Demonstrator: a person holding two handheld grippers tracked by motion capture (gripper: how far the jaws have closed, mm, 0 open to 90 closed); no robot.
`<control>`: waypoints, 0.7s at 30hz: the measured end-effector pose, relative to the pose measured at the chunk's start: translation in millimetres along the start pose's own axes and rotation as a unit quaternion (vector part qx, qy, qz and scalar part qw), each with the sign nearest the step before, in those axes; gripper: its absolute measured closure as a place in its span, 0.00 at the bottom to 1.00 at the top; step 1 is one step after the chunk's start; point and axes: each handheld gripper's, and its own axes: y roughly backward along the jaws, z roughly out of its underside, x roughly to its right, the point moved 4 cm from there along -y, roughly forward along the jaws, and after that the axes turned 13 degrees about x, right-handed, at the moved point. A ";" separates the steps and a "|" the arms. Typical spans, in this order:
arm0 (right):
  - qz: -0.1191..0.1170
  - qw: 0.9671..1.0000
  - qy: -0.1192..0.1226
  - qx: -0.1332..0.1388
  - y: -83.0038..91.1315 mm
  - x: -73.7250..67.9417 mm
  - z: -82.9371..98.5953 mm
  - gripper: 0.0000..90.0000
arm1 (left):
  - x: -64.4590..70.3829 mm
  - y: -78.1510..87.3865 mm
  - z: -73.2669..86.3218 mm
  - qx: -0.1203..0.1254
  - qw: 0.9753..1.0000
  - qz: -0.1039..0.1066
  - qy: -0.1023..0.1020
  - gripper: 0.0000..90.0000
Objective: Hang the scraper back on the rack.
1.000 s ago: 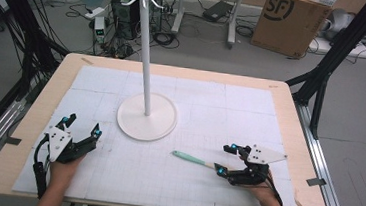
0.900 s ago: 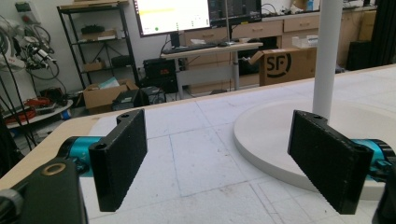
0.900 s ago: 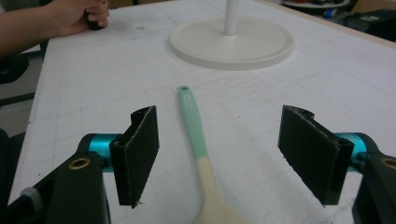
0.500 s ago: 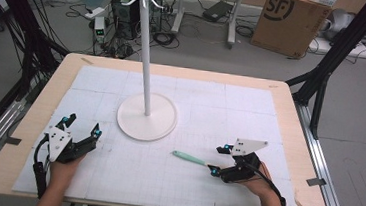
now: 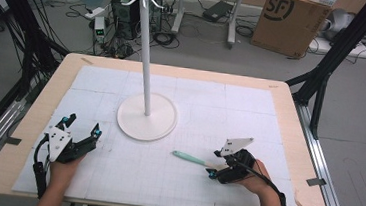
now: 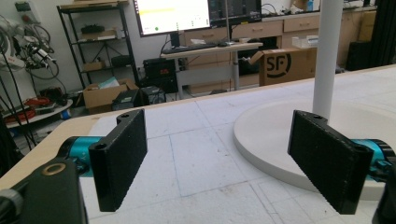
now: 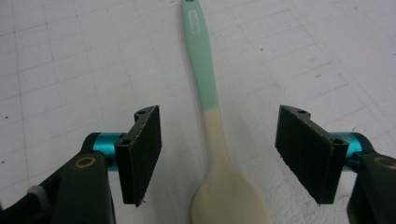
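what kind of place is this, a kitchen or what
Likely a lab or workshop, not a kitchen: cables trail over the floor, a cardboard box stands behind the table, and monitors sit on a desk.

White hook stand (image 5: 146, 79), SF cardboard box (image 5: 288, 22), monitor (image 6: 173, 16)

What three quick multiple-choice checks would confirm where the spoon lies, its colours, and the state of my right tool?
1. Where does the spoon lie?
A. On the stand's base
B. Flat on the table mat, between the right tool's jaws
C. Hanging from the stand's top

2. What colours is the spoon?
A. Mint green handle, cream bowl
B. All red
C. Black and white

3. What state is the right tool in?
A. Shut on the spoon
B. Open, astride the spoon
C. Shut on nothing

Answers: 1 B, the right gripper view shows it on the gridded mat; 2 A, green meets cream midway; 3 B, both jaws stand apart from the spoon.
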 end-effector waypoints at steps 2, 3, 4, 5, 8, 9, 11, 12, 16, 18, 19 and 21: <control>0.001 1.000 0.004 -0.015 -1.8 -0.8 1.0 0.35 | 0.0 0.0 0.0 0.000 1.000 0.000 0.000 0.23; 0.003 1.000 0.007 -0.025 -2.4 -0.8 1.5 0.35 | 0.0 0.0 0.0 0.000 1.000 0.000 0.000 0.23; 0.002 1.000 0.006 -0.030 -3.0 -0.6 1.7 0.35 | 0.0 0.0 0.0 0.000 1.000 0.000 0.000 0.23; -0.003 1.000 0.003 -0.029 -3.5 -0.4 1.2 0.35 | -0.1 0.0 0.0 0.000 1.000 0.000 0.000 0.23; -0.006 0.999 0.005 -0.043 -5.7 -0.6 -1.1 0.36 | -0.1 0.0 0.0 0.000 1.000 0.000 0.000 0.23; -0.007 0.999 0.006 -0.051 -6.4 -0.9 -1.9 0.36 | -0.1 -0.1 0.0 0.000 1.000 0.000 0.000 0.23; -0.012 0.998 0.007 -0.068 -9.3 -1.8 -4.4 0.36 | -0.1 0.0 0.0 0.000 1.000 0.000 0.000 0.23; -0.013 0.997 0.007 -0.075 -10.6 -2.1 -5.5 0.37 | -0.1 -0.1 0.0 0.000 1.000 0.000 0.000 0.23; -0.016 0.995 0.013 -0.102 -15.6 -2.9 -9.6 0.37 | -0.1 0.0 0.1 0.000 1.000 0.000 0.001 0.23; -0.021 0.994 0.013 -0.110 -17.4 -3.2 -11.9 0.37 | -0.1 0.0 0.0 0.000 1.000 0.000 0.000 0.23; -0.021 0.993 0.014 -0.115 -18.1 -3.3 -13.3 0.37 | -0.1 -0.1 0.1 0.000 1.000 0.000 0.000 0.23; -0.023 0.992 0.016 -0.125 -19.5 -3.7 -15.3 0.38 | -0.1 -0.1 0.0 0.000 1.000 0.000 0.000 0.23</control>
